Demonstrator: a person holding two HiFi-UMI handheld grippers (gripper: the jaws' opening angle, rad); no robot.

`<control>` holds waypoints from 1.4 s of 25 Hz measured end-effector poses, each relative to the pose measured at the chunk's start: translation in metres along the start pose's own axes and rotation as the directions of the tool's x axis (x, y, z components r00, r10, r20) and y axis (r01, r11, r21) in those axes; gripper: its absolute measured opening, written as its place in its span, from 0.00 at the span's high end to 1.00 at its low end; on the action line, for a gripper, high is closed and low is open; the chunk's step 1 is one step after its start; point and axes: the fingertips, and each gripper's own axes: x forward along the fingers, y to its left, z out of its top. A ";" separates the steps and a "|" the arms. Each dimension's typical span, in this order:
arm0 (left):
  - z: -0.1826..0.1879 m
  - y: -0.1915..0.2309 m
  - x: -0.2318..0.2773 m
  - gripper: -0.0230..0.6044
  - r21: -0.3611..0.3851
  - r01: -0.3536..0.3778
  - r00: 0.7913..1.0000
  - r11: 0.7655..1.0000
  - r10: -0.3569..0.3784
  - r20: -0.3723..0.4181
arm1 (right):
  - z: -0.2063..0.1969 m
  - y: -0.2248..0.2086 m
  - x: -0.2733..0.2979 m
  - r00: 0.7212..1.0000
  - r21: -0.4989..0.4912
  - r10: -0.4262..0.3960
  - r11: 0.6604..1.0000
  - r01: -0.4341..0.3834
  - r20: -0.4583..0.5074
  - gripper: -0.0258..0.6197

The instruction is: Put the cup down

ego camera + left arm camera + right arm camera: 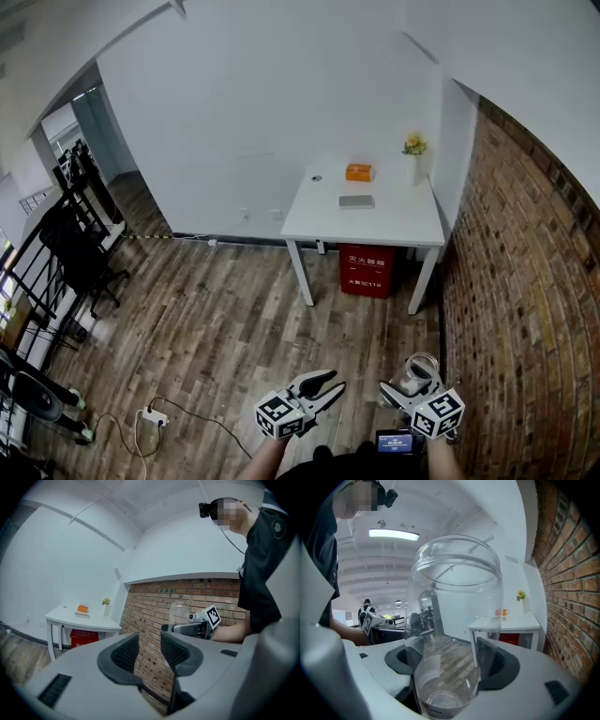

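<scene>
Between the right tongs (449,660) stands the cup (454,597), clamped upright.

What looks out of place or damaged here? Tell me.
Nothing stands out. The clear cup sits upright, empty and unbroken in the right tool, nothing spilled. The white table across the room looks tidy. Only a power strip lies on the floor.

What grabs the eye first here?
The clear cup, upright and clamped in the right gripper, fills that gripper's view. The left gripper beside it is open and empty. Far ahead, a white table stands in the corner by the brick wall, with an orange box on top and a red box underneath.
</scene>
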 end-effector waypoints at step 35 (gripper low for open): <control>-0.008 0.066 0.117 0.74 -0.072 -0.044 0.999 0.996 0.043 -0.004 | -0.008 -0.131 0.030 1.000 0.049 -0.007 0.999 0.009 -0.026 0.40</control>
